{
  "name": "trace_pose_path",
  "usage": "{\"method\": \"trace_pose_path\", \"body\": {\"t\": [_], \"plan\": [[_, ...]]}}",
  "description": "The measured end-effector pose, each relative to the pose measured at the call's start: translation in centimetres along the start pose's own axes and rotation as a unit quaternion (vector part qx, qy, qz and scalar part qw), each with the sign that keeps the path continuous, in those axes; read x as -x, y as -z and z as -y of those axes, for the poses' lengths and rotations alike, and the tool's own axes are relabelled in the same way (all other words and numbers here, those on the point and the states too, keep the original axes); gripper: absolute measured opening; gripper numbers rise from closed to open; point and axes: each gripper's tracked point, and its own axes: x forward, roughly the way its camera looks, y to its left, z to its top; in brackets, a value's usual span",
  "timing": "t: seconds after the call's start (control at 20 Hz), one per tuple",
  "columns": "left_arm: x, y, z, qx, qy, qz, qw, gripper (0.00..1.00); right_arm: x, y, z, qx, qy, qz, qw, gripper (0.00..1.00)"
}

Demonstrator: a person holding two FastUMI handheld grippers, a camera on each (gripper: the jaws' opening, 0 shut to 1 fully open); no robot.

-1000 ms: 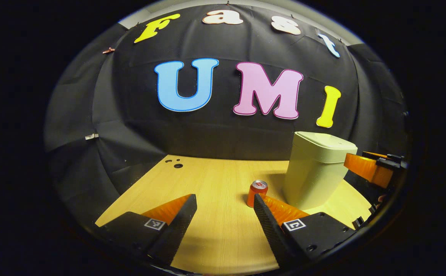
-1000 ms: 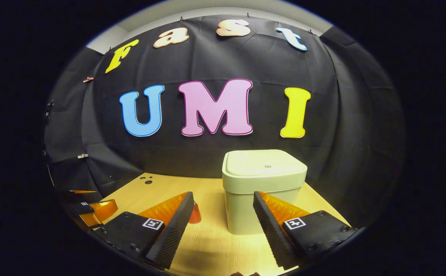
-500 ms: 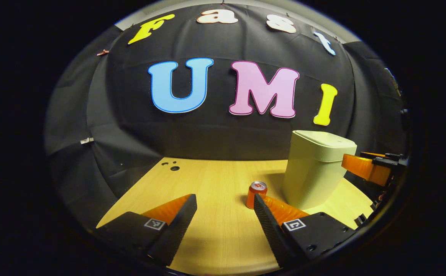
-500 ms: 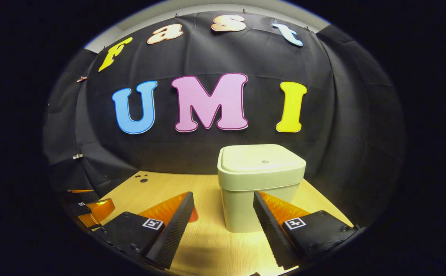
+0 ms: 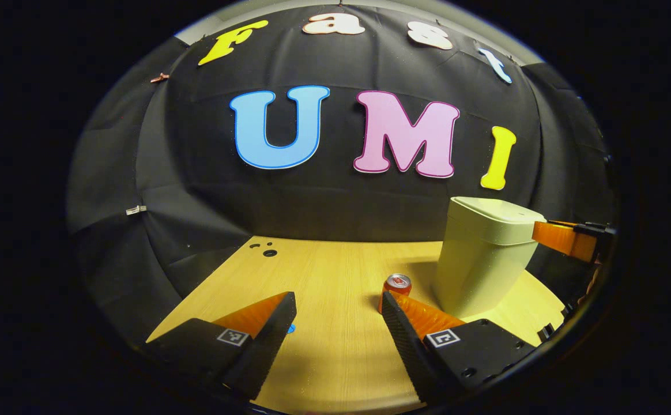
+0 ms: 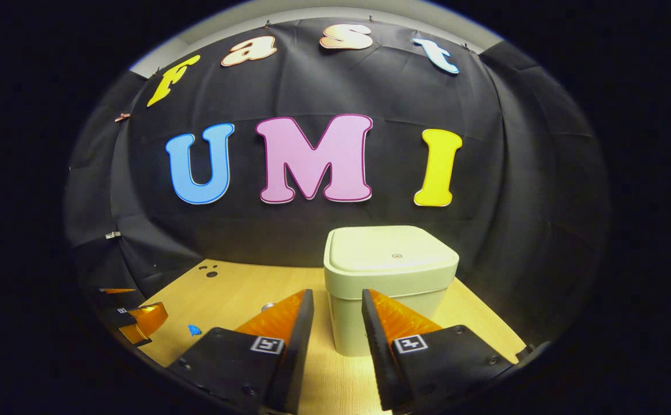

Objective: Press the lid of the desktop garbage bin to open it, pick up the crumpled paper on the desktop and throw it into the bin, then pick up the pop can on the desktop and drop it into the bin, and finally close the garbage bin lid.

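The pale green bin [image 6: 390,314] stands on the wooden desk with its lid [image 6: 390,253] down, straight ahead of my right gripper [image 6: 336,295]. That gripper's fingers are narrowed to a small gap and hold nothing. A red pop can [image 5: 398,283] stands upright left of the bin [image 5: 482,259], half hidden behind one finger of my left gripper [image 5: 338,297], which is wide open and empty. The can's top [image 6: 267,306] peeks out beside a right finger. A small blue scrap [image 6: 195,329], maybe the crumpled paper, lies on the desk; its edge [image 5: 291,328] shows by my left gripper's left finger.
The wooden desk [image 5: 324,271] runs back to the black cloth wall, with small holes [image 5: 268,252] at its far left. In the left gripper view the right gripper [image 5: 566,239] reaches in beside the bin's rim. In the right gripper view the left gripper [image 6: 136,320] sits low at the left.
My right gripper's fingers have drawn much closer together, and it has risen beside the bin's rim. The blue scrap has come into view. The left gripper has barely shifted.
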Motion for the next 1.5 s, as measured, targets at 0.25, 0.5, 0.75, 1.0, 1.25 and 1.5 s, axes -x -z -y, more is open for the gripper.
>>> {"method": "trace_pose_path", "body": {"t": [0.25,0.5,0.75,1.0,1.25,1.5], "plan": [[-0.2,-0.2,0.3,0.001,0.0,-0.001,1.0,0.96,-0.7,-1.3,0.7,-0.006,-0.003,0.006,1.0,0.2],[-0.6,0.3,0.7,0.002,0.002,-0.008,1.0,0.96,-1.7,-1.4,2.0,0.0,-0.002,-0.004,1.0,0.05],[-0.9,0.3,0.4,0.005,-0.004,-0.01,1.0,0.96,-2.3,-2.4,2.6,-0.004,-0.014,-0.003,1.0,0.1],[-1.2,0.6,0.3,0.006,-0.006,-0.013,1.0,0.96,-3.8,-3.2,3.8,0.001,-0.01,-0.001,1.0,0.05],[-1.5,0.9,-0.5,0.008,-0.018,-0.017,1.0,0.96,-6.2,-3.6,5.1,0.002,-0.001,-0.003,1.0,0.05],[-1.8,1.1,-1.6,0.016,-0.036,-0.024,0.999,0.96,-8.6,-2.9,6.5,0.004,0.014,-0.016,1.0,0.05]]}}
